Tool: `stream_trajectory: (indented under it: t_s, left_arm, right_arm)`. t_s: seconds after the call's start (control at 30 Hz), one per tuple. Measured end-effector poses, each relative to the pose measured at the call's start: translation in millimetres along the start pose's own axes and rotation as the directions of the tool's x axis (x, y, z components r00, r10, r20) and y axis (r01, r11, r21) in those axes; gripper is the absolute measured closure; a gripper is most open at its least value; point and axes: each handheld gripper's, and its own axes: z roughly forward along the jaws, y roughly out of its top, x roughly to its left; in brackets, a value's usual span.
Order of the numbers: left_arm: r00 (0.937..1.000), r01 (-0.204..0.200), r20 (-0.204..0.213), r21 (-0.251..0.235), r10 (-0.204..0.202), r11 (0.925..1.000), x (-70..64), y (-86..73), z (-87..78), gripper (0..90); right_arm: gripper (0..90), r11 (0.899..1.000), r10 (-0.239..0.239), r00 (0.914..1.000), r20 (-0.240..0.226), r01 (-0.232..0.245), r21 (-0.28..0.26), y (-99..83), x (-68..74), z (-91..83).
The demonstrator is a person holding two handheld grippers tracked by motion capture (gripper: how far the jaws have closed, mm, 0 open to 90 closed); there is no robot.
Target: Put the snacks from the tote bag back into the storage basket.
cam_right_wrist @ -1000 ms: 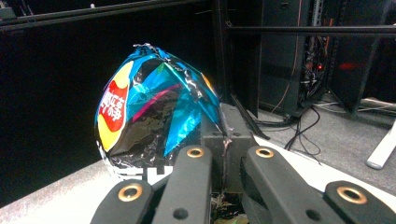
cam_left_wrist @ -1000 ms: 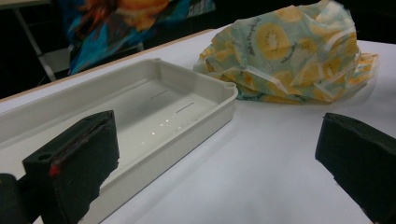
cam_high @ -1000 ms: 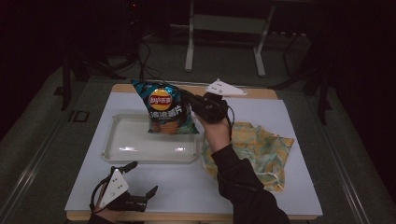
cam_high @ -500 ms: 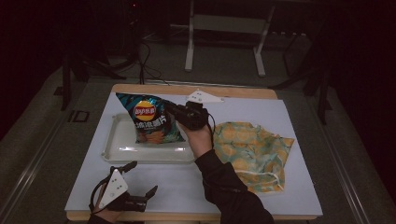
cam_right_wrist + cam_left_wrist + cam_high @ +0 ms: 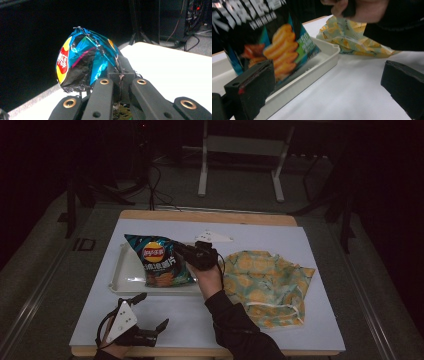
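Our right tool (image 5: 186,252) is clamped tight on the edge of one glossy, crinkled foil chip bag (image 5: 157,265), which stands in the single shallow white plastic tray (image 5: 125,277). One soft yellow-patterned cloth (image 5: 267,285) lies crumpled just beside it. Our left tool (image 5: 150,317) rests wide open and empty on the white tabletop (image 5: 320,250).

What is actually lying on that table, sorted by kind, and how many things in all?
Blue foil crisp bag, clamped in the right gripper: 1
White plastic tray: 1
Yellow-and-green patterned cloth: 1
Handheld black two-jaw grippers, including the left gripper: 2
Total: 5
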Motion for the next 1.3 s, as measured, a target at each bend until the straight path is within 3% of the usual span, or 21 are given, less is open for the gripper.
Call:
stream_trajectory:
  t_s: [0.33,0.57,0.83,0.97,1.2,1.3]
  left_arm:
    - [1.0000,0.006,0.001,0.000,-0.006,1.0000,0.1,-0.1,1.4,0.2]
    - [1.0000,0.006,0.004,0.000,-0.006,1.0000,0.3,-0.1,1.7,0.1]
    - [0.9999,0.005,0.010,-0.001,-0.005,1.0000,0.1,-0.1,1.6,0.1]
    - [0.9999,0.005,0.011,-0.001,-0.005,1.0000,0.2,-0.1,1.8,0.1]
    - [0.9999,0.004,0.012,-0.001,-0.004,1.0000,0.0,-0.1,1.7,0.1]
    - [0.9999,0.002,0.012,-0.001,-0.002,1.0000,0.0,0.0,1.7,0.1]
  right_arm:
    - [90.0,0.998,0.022,0.9996,0.016,-0.023,0.053,-20.5,-14.5,2.7]
    - [90.0,0.997,0.017,0.9982,0.057,-0.021,0.078,-19.9,-22.4,7.6]
    - [89.7,0.990,0.016,0.9924,0.122,-0.033,0.139,-18.1,-31.6,28.5]
    - [78.5,0.987,-0.003,0.9876,0.157,-0.023,0.161,-14.7,-31.6,36.3]
    - [71.7,0.981,-0.059,0.9715,0.230,0.015,0.191,-2.5,-26.3,30.2]
    - [70.2,0.983,-0.059,0.9720,0.228,0.016,0.185,1.0,-27.0,25.5]
